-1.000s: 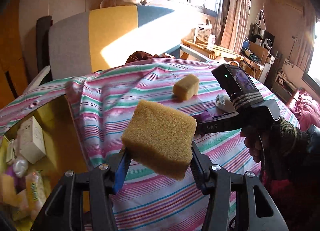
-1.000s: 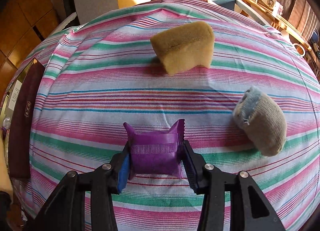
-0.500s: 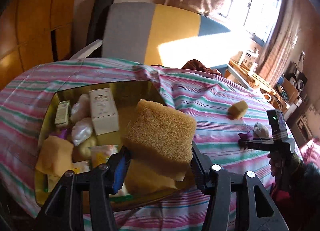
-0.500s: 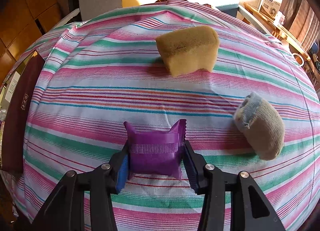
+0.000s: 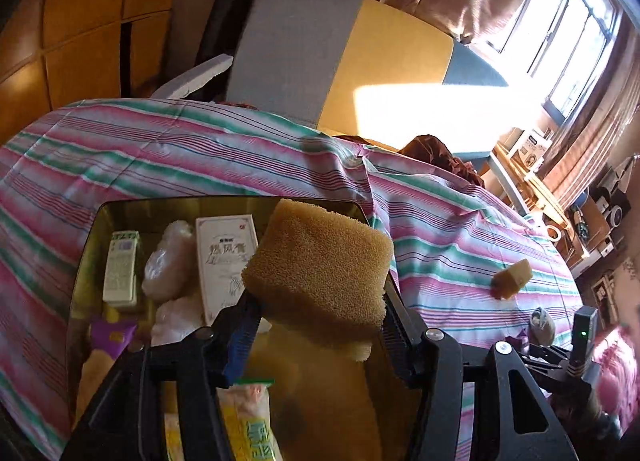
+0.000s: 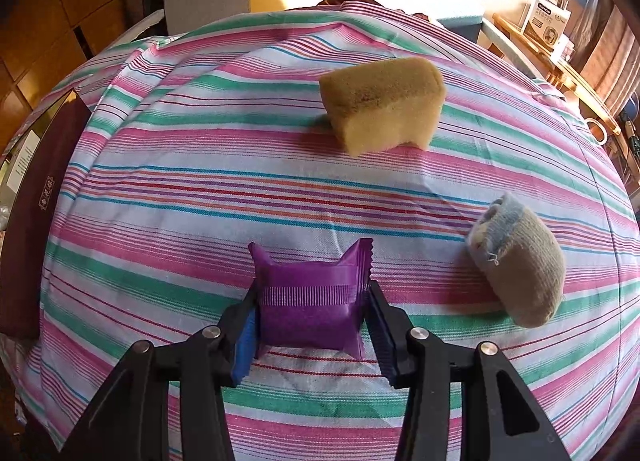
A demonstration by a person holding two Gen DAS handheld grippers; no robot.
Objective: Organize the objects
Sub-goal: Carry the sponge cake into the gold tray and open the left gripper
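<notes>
While the left tongs [image 5: 318, 325] are pinching a big tan sponge [image 5: 320, 265] at centre frame, it is hanging over the open gold box [image 5: 86, 261] at lower left. White cartons [image 5: 226, 257], clear-wrapped lumps [image 5: 166, 261] and a purple packet [image 5: 108, 335] are lying in the box. In the right wrist view, the right tongs [image 6: 312, 321] are gripping a purple wrapper [image 6: 310, 301] at lower centre, down on the striped cloth [image 6: 160, 201] of the bench. A second sponge [image 6: 380, 105] is sitting at upper centre, and a rolled sock [image 6: 518, 265] is lying at right, well apart from it.
</notes>
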